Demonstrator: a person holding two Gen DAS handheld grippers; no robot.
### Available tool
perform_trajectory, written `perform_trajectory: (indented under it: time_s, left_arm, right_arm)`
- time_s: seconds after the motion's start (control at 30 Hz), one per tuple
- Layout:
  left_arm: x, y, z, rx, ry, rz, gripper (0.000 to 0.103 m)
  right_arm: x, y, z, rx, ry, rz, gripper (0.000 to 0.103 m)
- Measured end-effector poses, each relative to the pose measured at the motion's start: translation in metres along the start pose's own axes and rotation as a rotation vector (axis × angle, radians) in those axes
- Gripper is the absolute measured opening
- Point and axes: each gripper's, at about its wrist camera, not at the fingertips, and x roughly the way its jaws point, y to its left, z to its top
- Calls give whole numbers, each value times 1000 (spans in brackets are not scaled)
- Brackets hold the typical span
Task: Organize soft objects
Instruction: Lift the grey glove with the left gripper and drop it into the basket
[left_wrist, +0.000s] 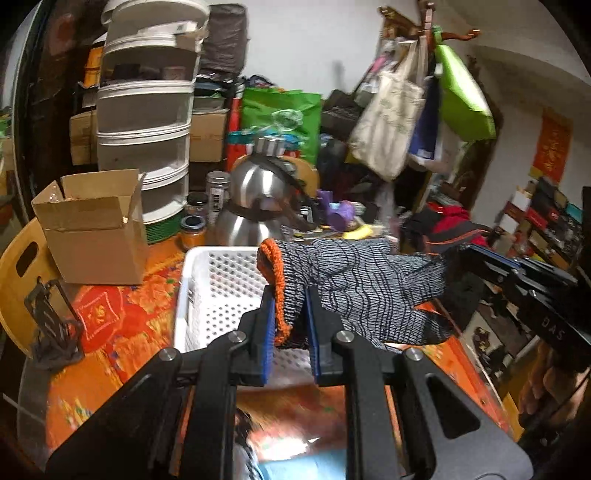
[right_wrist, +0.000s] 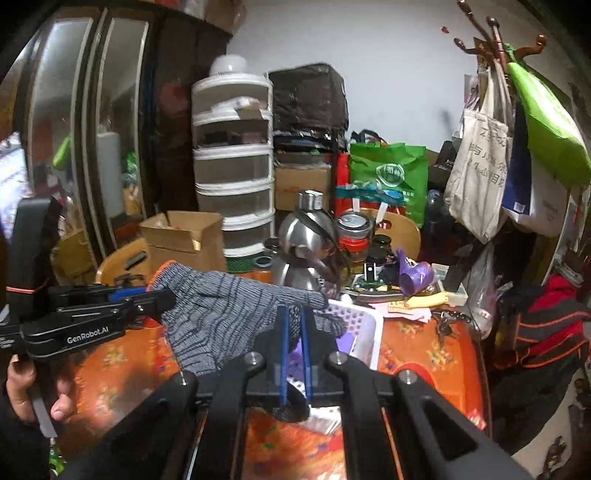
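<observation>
Glove (left_wrist: 354, 284): you have a grey knit work glove with an orange cuff, stretched in the air between your two grippers, above the white perforated basket (left_wrist: 221, 280).
Handling: judge it light, limp and stretchy; it will sag and fold wherever you leave it unsupported, and nothing about it looks fragile or slippery.
Where to hold: the rolled orange cuff is the thickest, firmest edge, so it should take a pinch best; the fingertips are thin, and a pinch there may slip if you pull hard.
Left gripper (left_wrist: 290, 317): your blue pads are clamped on the cuff end, with the orange rim bunched between them and the rest of the glove running forward and off to the right of the jaws.
Right gripper (right_wrist: 293, 328): your jaws are pressed almost together on the finger end; one glove finger passes between the blue pads while the others splay just ahead of them.
Basket from the grippers: it lies below and just ahead of both, and in the right wrist view something purple shows inside it.
Risk: pulling the ends apart could tug the fingers free of the right pads.
</observation>
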Motion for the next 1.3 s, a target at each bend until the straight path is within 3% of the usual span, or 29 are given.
perform_trajectory:
  time_s: [0.13,0.3,0.53,0.63,0.7,0.73,0.77,0.8,0.87,0.93,1.03,1.1,1.3]
  left_arm:
    - [53,17,12,-34,69,41,14]
    - [102,36,4,-53,137,81,14]
    - [139,46,-26,-37,190,126,14]
    - [145,49,-32,-48,191,128,19]
    - [147,48,-34,-38,196,126,28]
    - [147,46,-36,-29,195,129,41]
    - [145,43,-37,-16,189,140,55]
    - [142,39,-37,-3,172,149,60]
    - [135,36,-39,8,144,147,72]
    - [130,36,-40,8,135,137,74]
    - [122,35,-46,18,132,133,76]
    - [114,35,-49,23,130,134,76]
    - [77,41,-57,7,111,119,76]
  right_arm:
    - [52,-10,16,6,68,-28,5]
    - [113,-19,7,32,160,-37,5]
    - [150,-20,-22,37,224,-17,5]
    - [156,-21,-31,48,247,-11,6]
    - [157,-22,-37,48,243,-30,17]
    - [157,-24,-39,50,246,-42,22]
    - [157,-26,-41,56,249,-48,38]
    - [157,-29,-44,69,248,-46,54]
    - [155,-36,-48,92,236,-62,56]
    - [150,-40,-53,89,215,-97,56]
    - [144,-47,-62,125,220,-89,58]
    - [138,-50,-67,139,210,-82,64]
    - [119,-58,-86,203,207,-69,65]
